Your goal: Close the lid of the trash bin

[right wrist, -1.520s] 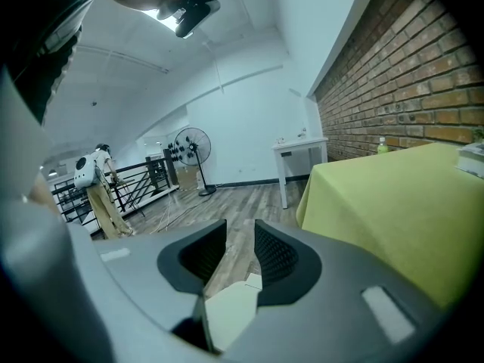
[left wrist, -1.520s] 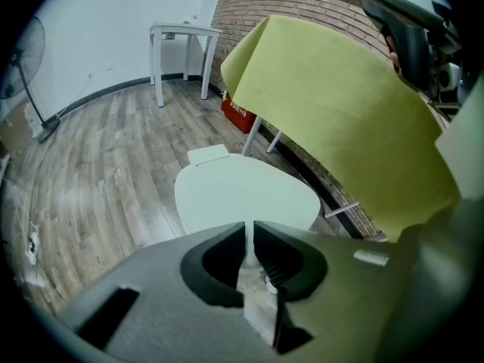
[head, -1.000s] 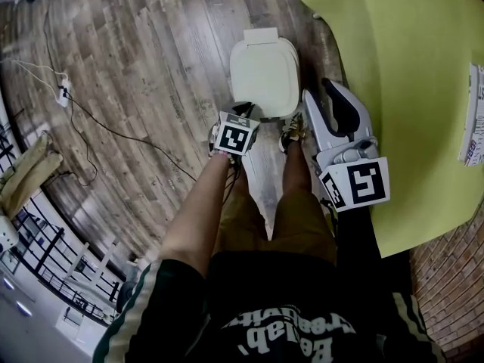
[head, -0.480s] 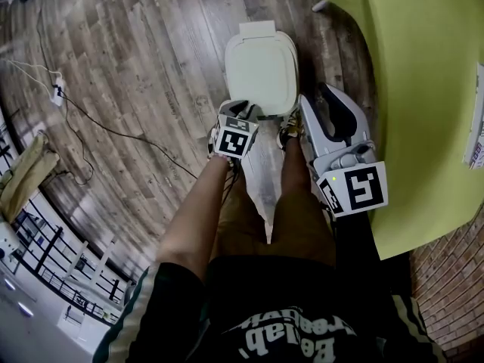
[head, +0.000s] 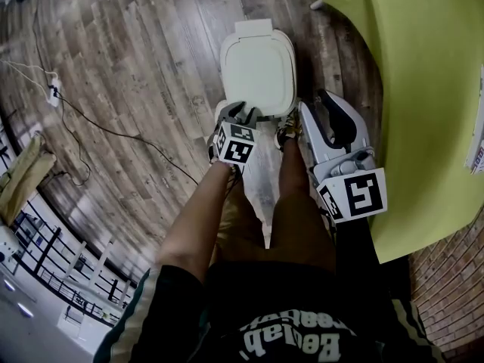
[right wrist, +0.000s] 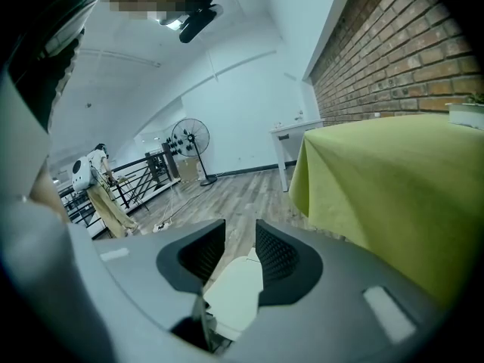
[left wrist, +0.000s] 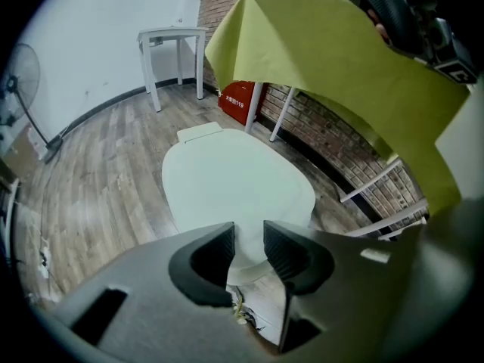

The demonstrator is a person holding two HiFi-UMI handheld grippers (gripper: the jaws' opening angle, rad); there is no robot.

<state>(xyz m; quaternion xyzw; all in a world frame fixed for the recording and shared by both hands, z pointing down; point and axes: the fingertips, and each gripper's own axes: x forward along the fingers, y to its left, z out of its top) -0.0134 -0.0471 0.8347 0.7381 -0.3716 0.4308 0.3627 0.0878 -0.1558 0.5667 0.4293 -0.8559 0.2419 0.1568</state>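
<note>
In the head view the white trash bin [head: 258, 85] stands on the wooden floor [head: 136, 66] just ahead of your feet, and its lid [head: 255, 55] lies flat down on it, hinge tab on the far side. Your left gripper [head: 239, 112] points steeply down at the lid's near edge, while your right gripper [head: 316, 103] hangs just to the right of the bin, between it and the yellow-green tablecloth [head: 423, 89]. A thin cable [head: 113, 131] trails across the boards on the left. In the left gripper view the left gripper [left wrist: 248, 237] has its fingers parted by a narrow gap, and they have just been opening; the lid [left wrist: 234, 184] fills the scene beyond them, its near rim showing through the gap with neither pad pressing on it. Past the bin you see the tablecloth [left wrist: 333, 59] draped over its table, a white side table [left wrist: 170, 36], a red box [left wrist: 238, 100] by the brick wall [left wrist: 325, 131], and a fan [left wrist: 19, 74] at the left edge. In the right gripper view the right gripper [right wrist: 240, 240] also has its fingers apart and gripping nothing; the trash bin [right wrist: 234, 290] shows low down through the gap, well beyond the pads. The tablecloth [right wrist: 393, 187] hangs at the right below the brick wall [right wrist: 408, 44], and a fan [right wrist: 190, 138] and a railing [right wrist: 147, 169] stand far off across the floor
</note>
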